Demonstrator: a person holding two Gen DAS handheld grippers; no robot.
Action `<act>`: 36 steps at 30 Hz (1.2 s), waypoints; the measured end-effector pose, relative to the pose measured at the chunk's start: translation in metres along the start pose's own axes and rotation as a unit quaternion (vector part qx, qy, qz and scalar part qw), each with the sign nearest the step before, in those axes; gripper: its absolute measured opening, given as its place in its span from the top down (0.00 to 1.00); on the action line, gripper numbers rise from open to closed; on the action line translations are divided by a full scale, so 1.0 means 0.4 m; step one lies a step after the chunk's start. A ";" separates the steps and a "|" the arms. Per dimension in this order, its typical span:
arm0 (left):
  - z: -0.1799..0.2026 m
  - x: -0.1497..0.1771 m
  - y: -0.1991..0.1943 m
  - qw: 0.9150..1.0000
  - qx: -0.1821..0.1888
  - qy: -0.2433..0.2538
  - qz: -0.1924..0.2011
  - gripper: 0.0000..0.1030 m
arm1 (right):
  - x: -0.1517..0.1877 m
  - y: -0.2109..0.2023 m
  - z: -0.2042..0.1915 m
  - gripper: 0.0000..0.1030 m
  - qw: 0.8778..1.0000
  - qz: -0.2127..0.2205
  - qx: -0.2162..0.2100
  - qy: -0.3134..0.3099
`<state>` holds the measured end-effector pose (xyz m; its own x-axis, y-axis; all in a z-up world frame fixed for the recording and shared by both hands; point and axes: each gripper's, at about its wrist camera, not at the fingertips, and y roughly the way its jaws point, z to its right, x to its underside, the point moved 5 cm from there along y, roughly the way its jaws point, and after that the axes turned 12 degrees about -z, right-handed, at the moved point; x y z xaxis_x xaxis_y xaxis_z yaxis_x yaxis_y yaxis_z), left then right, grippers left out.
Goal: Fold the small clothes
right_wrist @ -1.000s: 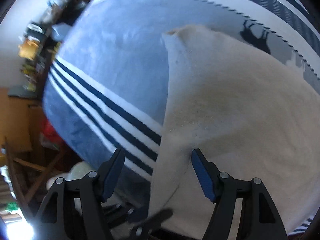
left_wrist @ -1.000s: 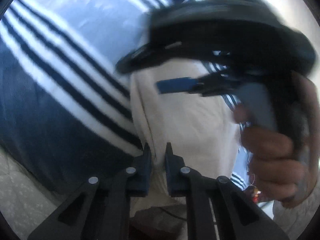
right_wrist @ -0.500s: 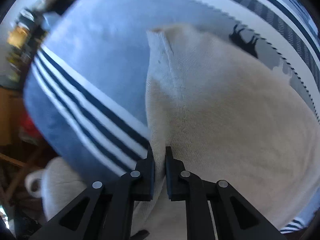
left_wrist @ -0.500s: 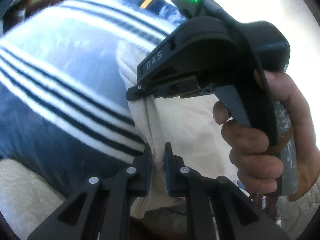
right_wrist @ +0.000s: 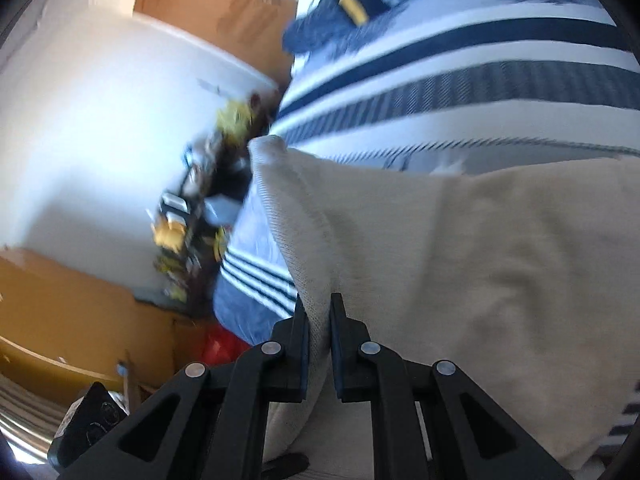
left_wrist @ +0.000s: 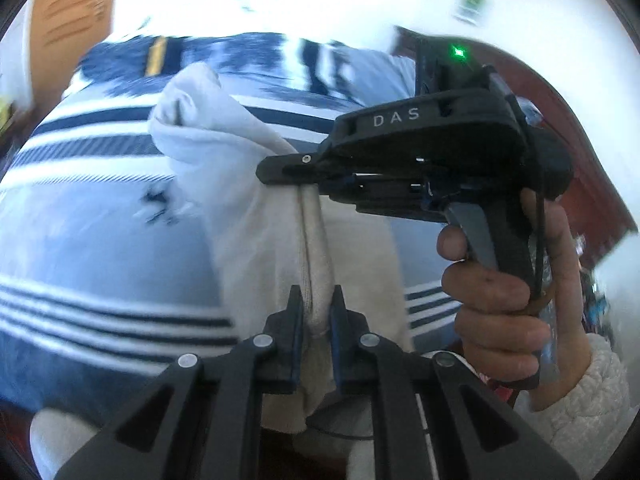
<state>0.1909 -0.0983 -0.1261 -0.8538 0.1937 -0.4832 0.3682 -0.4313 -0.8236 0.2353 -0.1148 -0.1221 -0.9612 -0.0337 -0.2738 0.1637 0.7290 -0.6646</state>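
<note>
A cream knitted garment (left_wrist: 248,208) is lifted off a blue and white striped blanket (left_wrist: 92,240). My left gripper (left_wrist: 316,312) is shut on a bunched edge of it. The same cream garment (right_wrist: 460,280) fills the lower right of the right wrist view, where my right gripper (right_wrist: 319,320) is shut on its ribbed edge. In the left wrist view the right gripper's black body (left_wrist: 432,160) sits just beyond, held by a hand (left_wrist: 500,300), its tip clamped on the same stretched edge. The far end of the garment hangs folded over at the upper left.
The striped blanket (right_wrist: 460,72) covers a bed. A white wall (right_wrist: 100,140), a cluttered dark shelf (right_wrist: 192,208) and orange-brown furniture (right_wrist: 72,320) lie to the left in the right wrist view. A cardboard box (left_wrist: 68,28) stands at the back. A white quilted sleeve (left_wrist: 580,408) covers the wrist.
The right gripper went from open around the garment's edge to shut on it. Both grippers then rose and swung, lifting the cream garment off the blanket and stretching the edge between them.
</note>
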 end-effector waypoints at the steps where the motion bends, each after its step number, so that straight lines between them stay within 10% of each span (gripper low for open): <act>1: 0.037 -0.018 0.025 1.000 0.005 0.013 -0.005 0.89 | 0.006 -0.029 0.025 0.91 1.000 0.016 -0.004 0.008; 16: 0.274 -0.033 0.358 0.993 0.043 0.050 -0.096 0.89 | 0.048 -0.230 0.477 0.91 0.985 0.079 -0.078 0.131; 24: 0.309 -0.085 0.402 0.992 0.040 0.052 -0.107 0.88 | 0.011 -0.291 0.405 0.91 0.995 0.079 -0.041 0.037; 29: 0.281 -0.006 0.521 0.977 0.032 0.046 -0.205 0.86 | 0.070 -0.217 0.613 0.86 0.990 0.037 0.039 0.127; 32: 0.237 0.008 0.475 0.978 0.067 0.017 -0.196 0.69 | 0.123 -0.208 0.663 0.86 0.987 0.042 0.022 0.156; 36: 0.135 -0.019 0.373 0.986 0.078 -0.026 -0.142 0.47 | 0.146 -0.293 0.569 0.29 0.986 0.108 0.034 0.119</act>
<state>0.2325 -0.2116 -0.2295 -0.9339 0.2820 -0.2198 0.0537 -0.4972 -0.8660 0.2107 -0.3578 -0.2185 -0.9260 0.2839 -0.2490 0.3769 0.6544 -0.6555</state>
